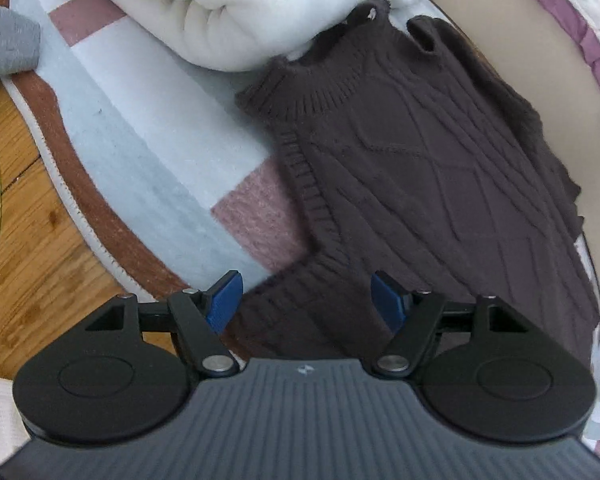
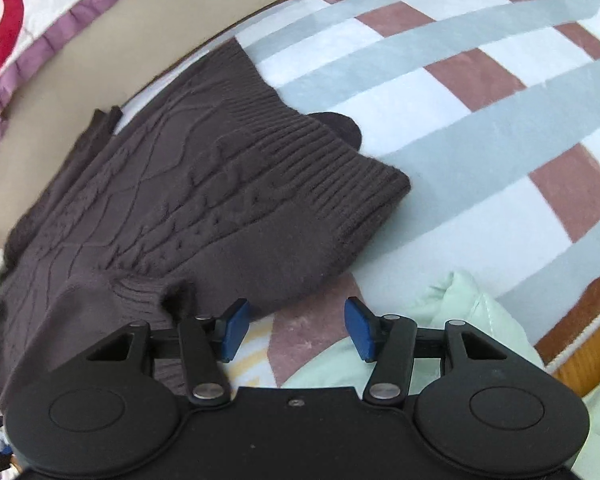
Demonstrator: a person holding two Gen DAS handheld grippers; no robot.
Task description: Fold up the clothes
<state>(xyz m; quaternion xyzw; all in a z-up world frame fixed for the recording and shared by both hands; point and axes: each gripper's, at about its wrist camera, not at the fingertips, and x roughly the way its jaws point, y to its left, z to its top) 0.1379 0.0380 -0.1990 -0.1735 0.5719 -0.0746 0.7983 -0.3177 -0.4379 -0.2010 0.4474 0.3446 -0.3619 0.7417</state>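
A dark brown cable-knit sweater vest (image 1: 412, 168) lies flat on a checked rug (image 1: 148, 136), its ribbed neck toward a white bundle. My left gripper (image 1: 306, 300) hovers open above the vest's lower edge, blue pads apart, nothing between them. In the right wrist view the same vest (image 2: 204, 200) shows its ribbed hem at the right and an armhole near the camera. My right gripper (image 2: 296, 328) is open just past that near edge, over bare rug, and holds nothing.
A folded white garment (image 1: 236, 8) rests at the vest's neck. A pale green garment (image 2: 460, 320) lies under my right gripper. Beige upholstery (image 1: 520, 40) with a purple-edged quilt (image 2: 28, 40) borders the rug. Wooden floor (image 1: 32, 264) lies beyond the rug's edge.
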